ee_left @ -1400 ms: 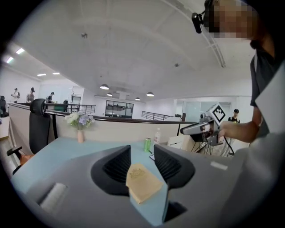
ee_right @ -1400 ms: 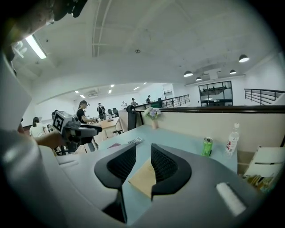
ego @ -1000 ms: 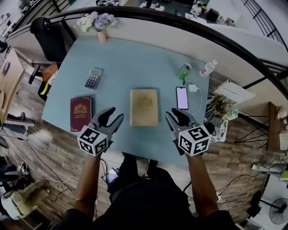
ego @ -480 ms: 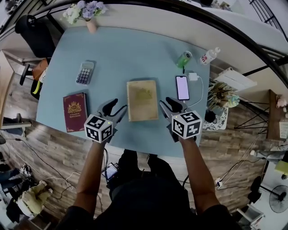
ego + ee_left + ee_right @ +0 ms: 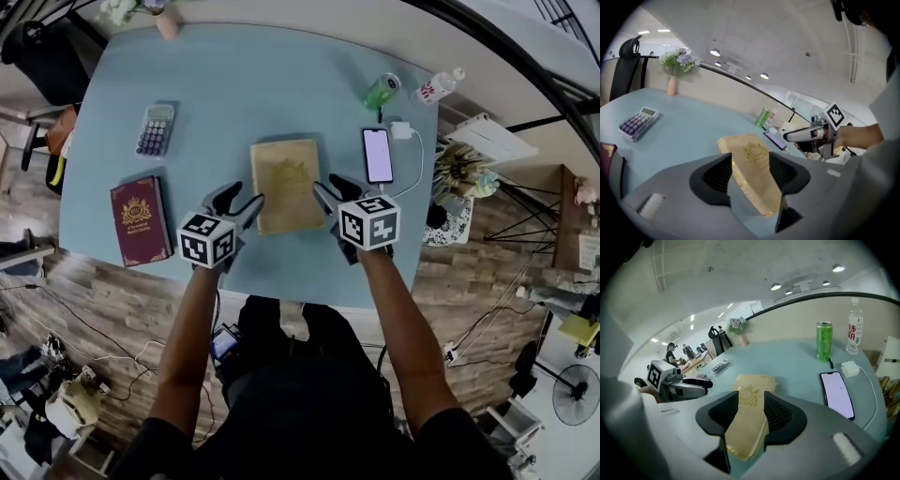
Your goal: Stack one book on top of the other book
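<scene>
A tan book [image 5: 286, 178] lies flat in the middle of the pale blue table [image 5: 253, 84]. A dark red book [image 5: 140, 219] lies near the table's left front edge. My left gripper [image 5: 240, 200] is open at the tan book's near left corner. My right gripper [image 5: 330, 191] stands at its near right edge, jaws opening. In the left gripper view the tan book [image 5: 754, 164] shows in the gap of that gripper [image 5: 751, 174], untouched. The right gripper view frames the same book [image 5: 749, 420] between that gripper's [image 5: 751, 417] spread jaws; the pads do not press on it.
A phone [image 5: 378, 155] with a white charger [image 5: 403, 129] lies right of the tan book. Behind them stand a green can [image 5: 382, 92] and a bottle [image 5: 441, 86]. A calculator [image 5: 155, 129] sits at the left, a flower vase [image 5: 167, 22] at the far left corner.
Both grippers have come down and forward from the table's front edge to the tan book's near corners. The right jaws have spread wider.
</scene>
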Tool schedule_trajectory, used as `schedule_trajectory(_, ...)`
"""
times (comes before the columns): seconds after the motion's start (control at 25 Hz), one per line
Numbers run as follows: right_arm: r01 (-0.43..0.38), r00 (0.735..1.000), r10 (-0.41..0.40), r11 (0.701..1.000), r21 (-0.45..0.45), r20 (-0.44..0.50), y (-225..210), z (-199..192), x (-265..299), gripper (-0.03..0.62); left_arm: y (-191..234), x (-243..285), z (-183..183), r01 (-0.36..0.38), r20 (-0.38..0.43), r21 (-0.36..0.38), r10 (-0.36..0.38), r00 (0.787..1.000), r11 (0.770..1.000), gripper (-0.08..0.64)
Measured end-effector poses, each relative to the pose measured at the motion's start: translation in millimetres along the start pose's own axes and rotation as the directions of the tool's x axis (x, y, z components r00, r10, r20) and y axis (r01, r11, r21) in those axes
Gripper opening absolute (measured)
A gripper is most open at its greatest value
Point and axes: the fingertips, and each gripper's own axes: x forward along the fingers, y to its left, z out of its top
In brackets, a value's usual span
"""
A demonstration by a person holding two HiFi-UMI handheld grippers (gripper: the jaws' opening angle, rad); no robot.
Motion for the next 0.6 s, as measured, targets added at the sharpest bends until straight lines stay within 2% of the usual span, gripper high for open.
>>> schedule_trajectory(0.36, 0.002, 0.997, 0.003, 0.998, 0.07, -0.072, -18.2, -31.8, 30.3, 0.163, 14.6, 26.2, -25.8, -0.012, -0.053, -0.035, 0.011, 0.999, 0.999, 0.273)
schedule_trajectory(0.6, -0.034, 0.996, 0.045, 0.992, 0.121, -0.082, -17.7, -43.8, 43.3, 0.163, 18.2, 37.5, -32.0, 0.006, -0.069, -0.063, -0.01, 0.998, 0.998, 0.273)
